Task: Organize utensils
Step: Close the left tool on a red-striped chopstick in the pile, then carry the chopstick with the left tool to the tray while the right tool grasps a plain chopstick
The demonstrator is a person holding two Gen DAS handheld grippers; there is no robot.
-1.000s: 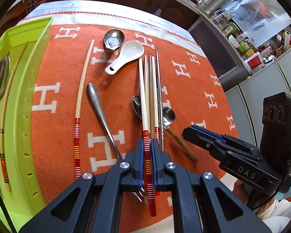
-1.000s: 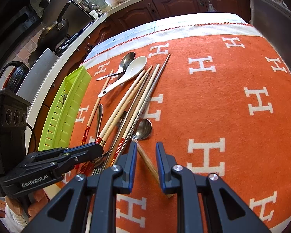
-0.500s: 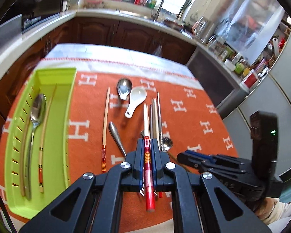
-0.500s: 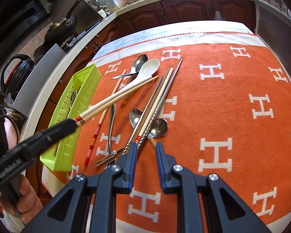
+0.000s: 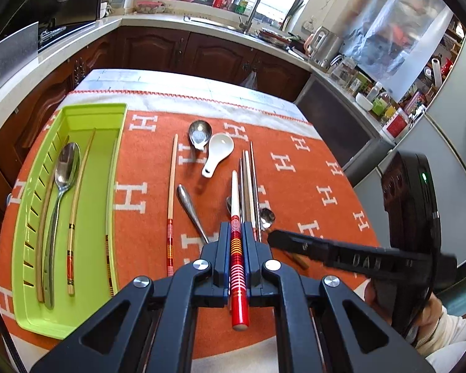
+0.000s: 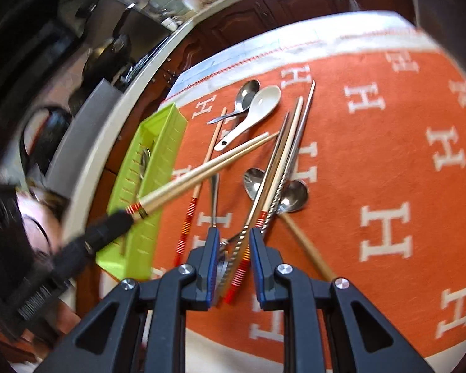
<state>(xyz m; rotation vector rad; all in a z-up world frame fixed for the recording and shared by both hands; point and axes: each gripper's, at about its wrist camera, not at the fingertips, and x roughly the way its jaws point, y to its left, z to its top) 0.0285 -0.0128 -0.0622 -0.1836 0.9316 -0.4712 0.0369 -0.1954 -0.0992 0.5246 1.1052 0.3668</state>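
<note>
My left gripper (image 5: 236, 229) is shut on a red-handled chopstick (image 5: 235, 205) and holds it lifted above the orange cloth; it also shows in the right wrist view (image 6: 202, 174). My right gripper (image 6: 233, 236) is open, its fingers straddling a bundle of chopsticks (image 6: 282, 161) and a fork on the cloth. The green tray (image 5: 115, 168) at the left holds a metal spoon (image 5: 66, 168) and chopsticks. A white ceramic spoon (image 5: 219, 152), a steel spoon (image 5: 199, 133) and a lone chopstick (image 5: 171, 192) lie on the cloth.
The orange cloth (image 5: 310, 180) covers the table, with the near edge just below my grippers. More spoons (image 6: 292, 195) lie under the bundle. Dark cabinets and a counter with a sink stand behind the table.
My left gripper has lifted the red-handled chopstick off the pile and risen higher. My right gripper has moved left and down over the chopstick bundle.
</note>
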